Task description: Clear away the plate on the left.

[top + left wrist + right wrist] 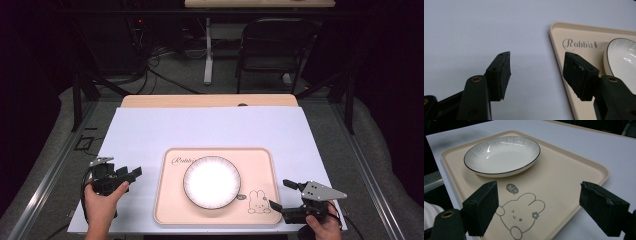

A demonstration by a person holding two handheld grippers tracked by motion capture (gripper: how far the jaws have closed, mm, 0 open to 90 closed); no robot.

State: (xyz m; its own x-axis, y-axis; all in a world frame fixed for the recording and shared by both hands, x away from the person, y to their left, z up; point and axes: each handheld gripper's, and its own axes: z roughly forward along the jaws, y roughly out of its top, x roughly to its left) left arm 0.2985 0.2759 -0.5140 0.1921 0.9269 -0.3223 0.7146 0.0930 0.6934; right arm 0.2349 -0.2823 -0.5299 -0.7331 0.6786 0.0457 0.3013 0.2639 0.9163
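Holding both claws released, you keep the left claw [131, 175] beside the tray [260, 160] and the right claw [281, 195] near the plate [212, 182].

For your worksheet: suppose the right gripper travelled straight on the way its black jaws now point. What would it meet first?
Most likely the beige plastic tray: the right gripper, jaws open, points over its near corner with the rabbit drawing. Beyond lies the white round plate with a dark rim. Height above the tray is unclear.
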